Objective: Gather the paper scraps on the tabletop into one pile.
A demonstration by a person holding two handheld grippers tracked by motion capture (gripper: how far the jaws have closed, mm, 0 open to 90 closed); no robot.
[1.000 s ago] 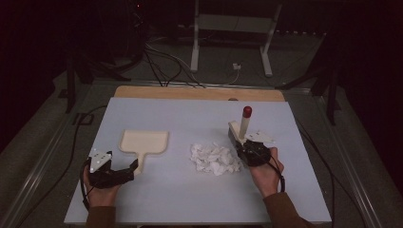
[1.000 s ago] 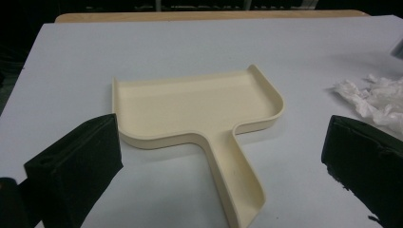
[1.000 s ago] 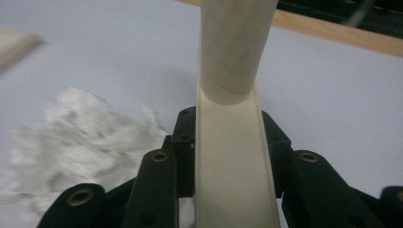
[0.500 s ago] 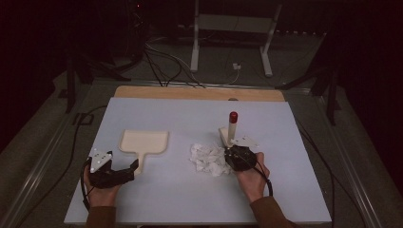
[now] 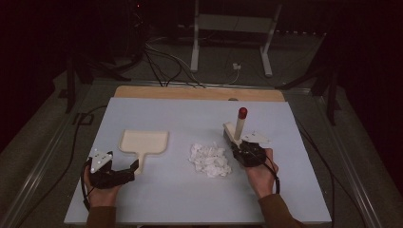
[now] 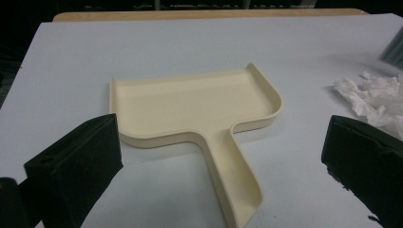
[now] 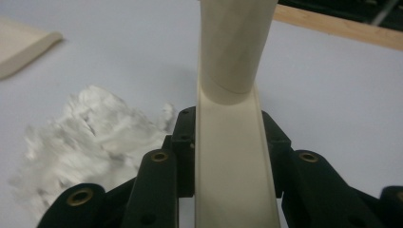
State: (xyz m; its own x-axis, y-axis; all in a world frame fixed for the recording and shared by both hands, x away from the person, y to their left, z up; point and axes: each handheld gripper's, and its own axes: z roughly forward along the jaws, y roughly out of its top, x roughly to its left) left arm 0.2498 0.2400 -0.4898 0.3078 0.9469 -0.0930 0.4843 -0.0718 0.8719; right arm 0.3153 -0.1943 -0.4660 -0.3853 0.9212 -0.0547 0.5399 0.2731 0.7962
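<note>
A cream dustpan [image 5: 143,142] lies flat on the white table left of centre, its handle pointing toward me. My left gripper [image 5: 133,167] stands open just short of that handle; in the left gripper view its jaws stand wide to either side of the dustpan [image 6: 190,104]. A pile of crumpled white paper [image 5: 210,159] sits mid-table. My right gripper [image 5: 242,148] is shut on a cream brush [image 5: 240,124] with a red-tipped handle that points up, just right of the paper. In the right gripper view the brush [image 7: 235,47] rises between the jaws, with the paper [image 7: 81,137] at lower left.
The white tabletop [image 5: 190,118] ends at a wooden strip [image 5: 199,93] along its far edge. Cables [image 5: 164,61] and a metal stand [image 5: 233,42] occupy the dark floor beyond. A cable runs along the table's left side [image 5: 76,137].
My right gripper swung the brush left toward the paper pile, then came back a little to the right. The left gripper and the dustpan have stayed still.
</note>
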